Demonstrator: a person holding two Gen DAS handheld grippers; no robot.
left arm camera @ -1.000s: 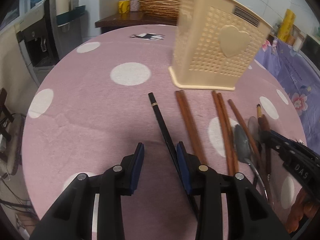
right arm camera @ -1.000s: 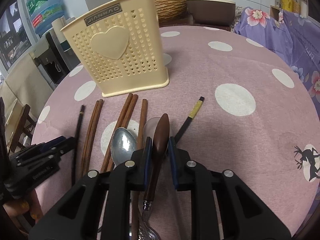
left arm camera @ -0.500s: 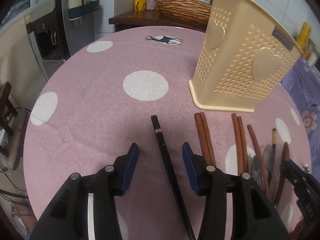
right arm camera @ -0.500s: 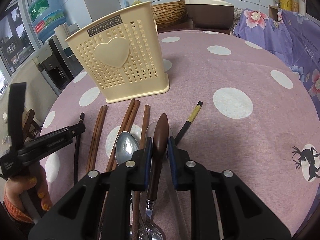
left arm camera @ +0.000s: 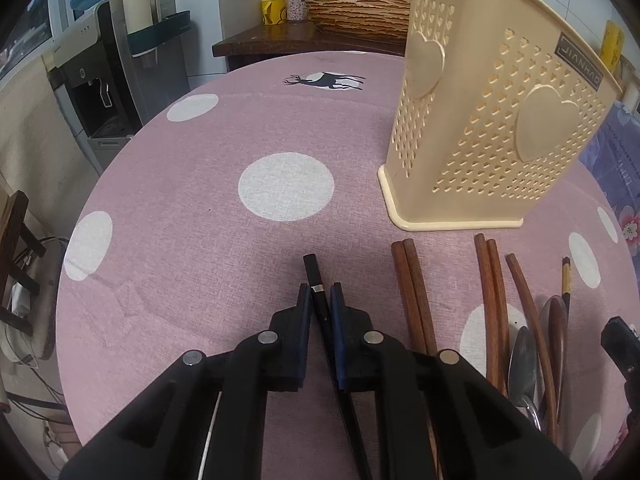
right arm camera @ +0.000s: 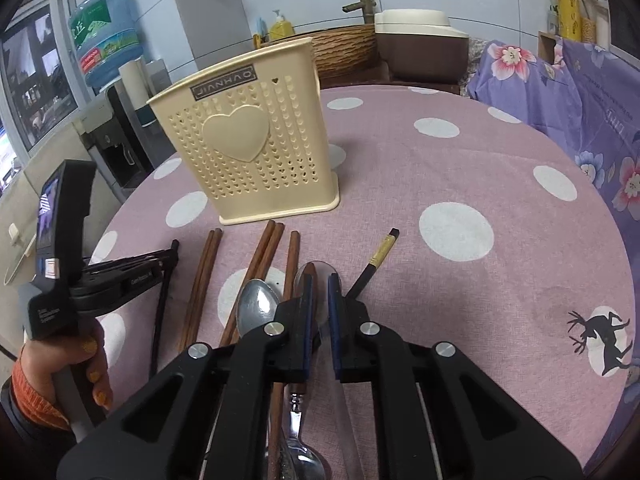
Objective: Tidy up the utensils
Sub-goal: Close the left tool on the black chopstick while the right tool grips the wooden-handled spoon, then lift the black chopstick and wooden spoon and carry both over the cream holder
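A cream plastic utensil holder (left arm camera: 480, 140) (right arm camera: 248, 160) stands upright on the pink dotted tablecloth (left arm camera: 200, 200). In front of it lie several brown chopsticks (left arm camera: 412, 292) (right arm camera: 260, 264), a metal spoon (right arm camera: 256, 308) and a black-and-gold chopstick (right arm camera: 378, 256). My left gripper (left arm camera: 320, 294) is closing, its pads pressing on a black chopstick (left arm camera: 311, 268) just behind its silver band. My right gripper (right arm camera: 320, 282) is closing on a wooden-handled utensil (right arm camera: 298, 389), whose handle lies against the left pad. In the right wrist view a hand (right arm camera: 80, 360) holds the left gripper (right arm camera: 170, 258) at far left.
A water dispenser (left arm camera: 108, 80) and a chair (left arm camera: 16, 260) stand off the table's left edge. Behind the table is a dark side table with a woven basket (left arm camera: 352, 12) and a rice cooker (right arm camera: 420, 40). Purple floral cloth (right arm camera: 580, 100) hangs at right.
My left gripper slid forward along the black chopstick, widened, then closed on it near its tip. The right pads tightened a little on the wooden handle.
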